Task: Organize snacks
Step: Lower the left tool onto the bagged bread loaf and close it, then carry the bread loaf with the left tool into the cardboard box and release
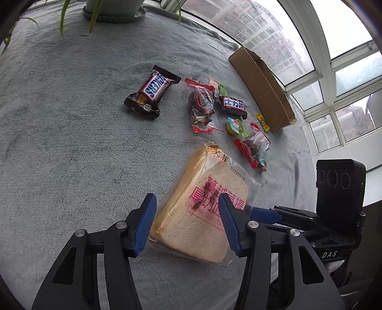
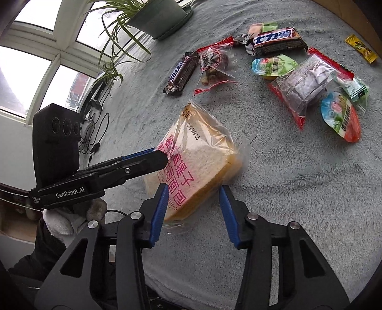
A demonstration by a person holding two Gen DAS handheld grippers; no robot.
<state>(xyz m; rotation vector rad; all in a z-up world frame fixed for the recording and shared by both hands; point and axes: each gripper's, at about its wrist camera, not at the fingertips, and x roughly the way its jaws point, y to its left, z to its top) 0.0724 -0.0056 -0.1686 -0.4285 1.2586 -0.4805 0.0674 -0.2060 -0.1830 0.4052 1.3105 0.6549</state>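
A clear packet of sliced bread with pink print lies on the grey fleece cloth. My left gripper comes down over its near corner. One blue pad is beside the packet's left edge, with a strip of cloth showing at the tip, and the other is over its printed face. My right gripper straddles the opposite corner, its pads close to the crust. Both sets of jaws stand half-closed and the bread does not look squeezed. Each gripper shows in the other's view: the right gripper and the left gripper.
Beyond the bread lie a Snickers bar, a second chocolate bar, red-edged clear packets, jelly cups and a yellow candy. A cardboard box stands by the window. A plant pot is at the back.
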